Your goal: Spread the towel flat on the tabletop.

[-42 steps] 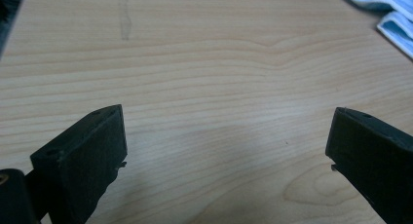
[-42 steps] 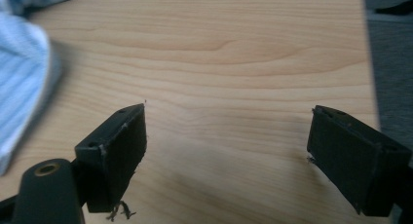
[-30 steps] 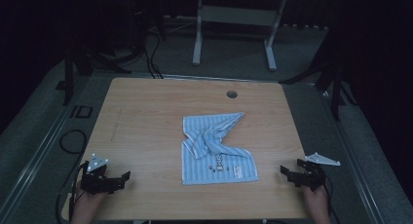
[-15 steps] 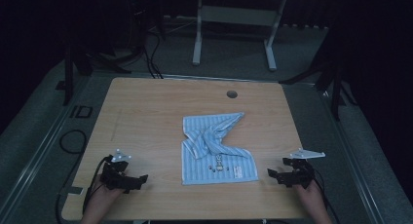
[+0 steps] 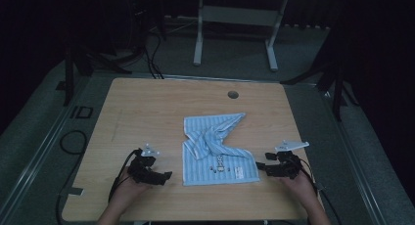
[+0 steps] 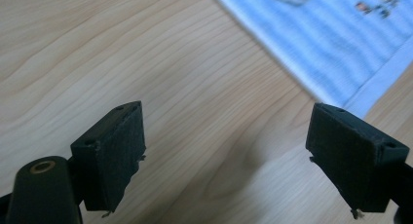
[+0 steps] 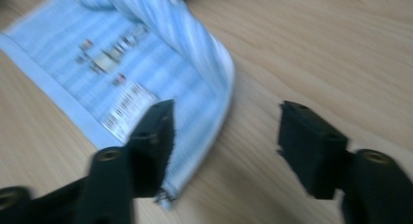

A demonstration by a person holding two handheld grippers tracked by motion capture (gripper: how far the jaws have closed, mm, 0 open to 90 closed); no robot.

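A light blue striped towel lies crumpled in the middle of the wooden table, its near half flat with a small printed label. My left gripper hovers just left of the towel's near left corner. Its jaws have just been closing a little and stand open over bare wood, with the towel's edge ahead to the right. My right gripper sits by the towel's near right corner. Its jaws have just been closing and remain open, the towel's corner lying by one jaw, not pinched.
A round cable hole sits near the table's far edge. Beyond the table stands a white desk frame. Cables lie on the floor at the left. Bare wood surrounds the towel.
Both hands have moved inward from the table's near corners toward the towel, and each gripper now sits next to one of its near corners.
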